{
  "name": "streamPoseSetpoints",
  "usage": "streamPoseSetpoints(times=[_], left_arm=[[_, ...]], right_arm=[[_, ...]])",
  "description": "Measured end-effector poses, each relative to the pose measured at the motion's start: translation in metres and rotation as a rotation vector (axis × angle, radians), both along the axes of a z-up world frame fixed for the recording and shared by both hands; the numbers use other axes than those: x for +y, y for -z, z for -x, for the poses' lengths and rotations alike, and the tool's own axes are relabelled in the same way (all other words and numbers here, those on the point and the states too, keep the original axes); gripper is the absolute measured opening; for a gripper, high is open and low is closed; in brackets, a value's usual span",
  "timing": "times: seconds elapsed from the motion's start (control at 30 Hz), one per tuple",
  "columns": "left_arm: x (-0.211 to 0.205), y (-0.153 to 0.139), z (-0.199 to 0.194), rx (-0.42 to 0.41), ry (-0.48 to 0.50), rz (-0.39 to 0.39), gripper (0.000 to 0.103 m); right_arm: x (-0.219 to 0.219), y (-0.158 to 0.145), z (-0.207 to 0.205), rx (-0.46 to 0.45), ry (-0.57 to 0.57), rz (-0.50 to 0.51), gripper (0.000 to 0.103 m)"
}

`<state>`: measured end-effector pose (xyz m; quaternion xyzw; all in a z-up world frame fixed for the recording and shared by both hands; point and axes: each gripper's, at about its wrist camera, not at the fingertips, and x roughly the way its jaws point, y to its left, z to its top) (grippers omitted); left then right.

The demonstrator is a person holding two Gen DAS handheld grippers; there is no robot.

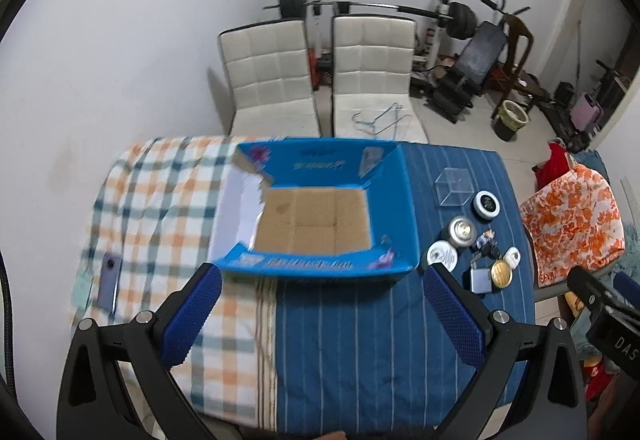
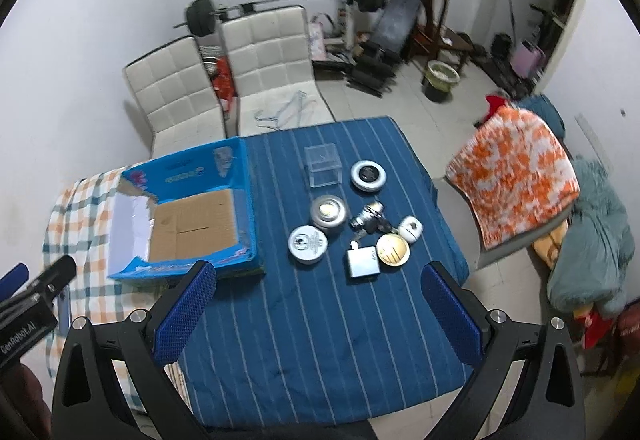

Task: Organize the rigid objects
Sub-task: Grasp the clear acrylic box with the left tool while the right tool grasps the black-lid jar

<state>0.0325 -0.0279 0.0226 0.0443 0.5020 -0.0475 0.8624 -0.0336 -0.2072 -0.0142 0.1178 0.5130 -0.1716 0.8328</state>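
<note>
Both grippers, left gripper and right gripper, gape above striped cloth.

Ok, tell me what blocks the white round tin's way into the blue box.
Only the blue box's own near wall rises between it and the white round tin. The striped cloth between them is bare, and the box stands open.

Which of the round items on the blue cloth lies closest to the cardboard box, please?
The white round tin with the dark emblem on its lid; it sits just beside the box's blue wall, while the silver tin and the others lie farther right.
</note>
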Motion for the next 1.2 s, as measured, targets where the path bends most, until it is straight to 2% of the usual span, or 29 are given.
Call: streamPoseSetpoints(times=[0.13, 0.2, 0.37, 0.6, 0.73, 0.83, 0.97, 1.07, 1.2], left_arm=[[-0.038, 0.025, -0.034, 0.006, 0.074, 0.03, 0.103], [-0.058, 0.041, -0.053, 0.026, 0.087, 0.024, 0.103], [-0.129, 0.097, -0.117, 0.164, 0.099, 0.009, 0.103], [-0.2, 0.166, -0.188, 0.303, 0.048, 0.014, 0.103], [-0.23, 0.208, -0.221, 0.387, 0.047, -0.01, 0.103], [-0.24, 0.231, -0.237, 0.419, 0.038, -0.041, 0.103], [-0.238, 0.249, -0.251, 0.451, 0.006, -0.054, 0.103], [-0.241, 0.258, -0.256, 0.465, 0.003, -0.069, 0.103], [-0.249, 0.268, -0.257, 0.499, 0.008, -0.067, 0.103]], right_arm=[[-0.044, 0.036, -0.016, 0.011, 0.068, 0.016, 0.103], [-0.069, 0.061, -0.035, 0.058, 0.082, 0.007, 0.103], [-0.143, 0.124, -0.091, 0.124, 0.097, -0.123, 0.103], [-0.225, 0.23, -0.197, 0.26, 0.051, -0.172, 0.103], [-0.246, 0.288, -0.234, 0.343, 0.021, -0.207, 0.102], [-0.248, 0.322, -0.25, 0.386, -0.012, -0.256, 0.101], [-0.239, 0.351, -0.264, 0.412, -0.06, -0.278, 0.1], [-0.239, 0.37, -0.27, 0.439, -0.053, -0.292, 0.091], [-0.248, 0.376, -0.275, 0.44, -0.061, -0.273, 0.084]])
